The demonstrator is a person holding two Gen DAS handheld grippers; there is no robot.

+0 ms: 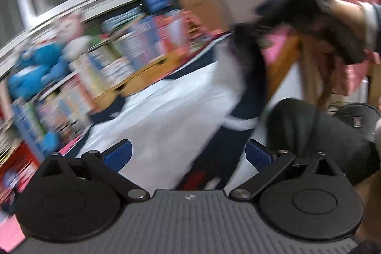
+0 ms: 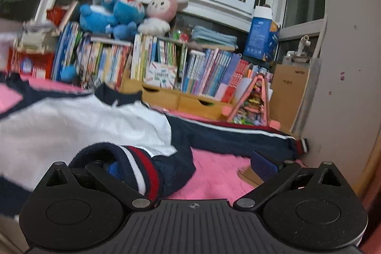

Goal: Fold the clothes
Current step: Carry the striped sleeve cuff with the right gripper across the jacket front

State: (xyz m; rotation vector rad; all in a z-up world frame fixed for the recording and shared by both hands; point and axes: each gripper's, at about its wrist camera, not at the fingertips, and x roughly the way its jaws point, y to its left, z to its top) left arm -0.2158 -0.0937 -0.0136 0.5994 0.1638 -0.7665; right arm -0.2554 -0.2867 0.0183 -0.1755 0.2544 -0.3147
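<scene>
Pink bedding (image 2: pixel 214 180) carries the jacket (image 2: pixel 78 120), spread flat for folding. Both grippers, left (image 1: pixel 188 154) and right (image 2: pixel 190 166), stand apart; a sleeve cuff (image 2: pixel 140 170) drapes over the right one's left finger, unclamped.

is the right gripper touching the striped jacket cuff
Touching. In the right wrist view, the right gripper has its left finger tucked inside the striped cuff, fabric draped over it.

White-navy jacket (image 2: pixel 78 120) spread flat on pink bedding — striped cuff (image 2: pixel 140 170) curled nearest.
</scene>
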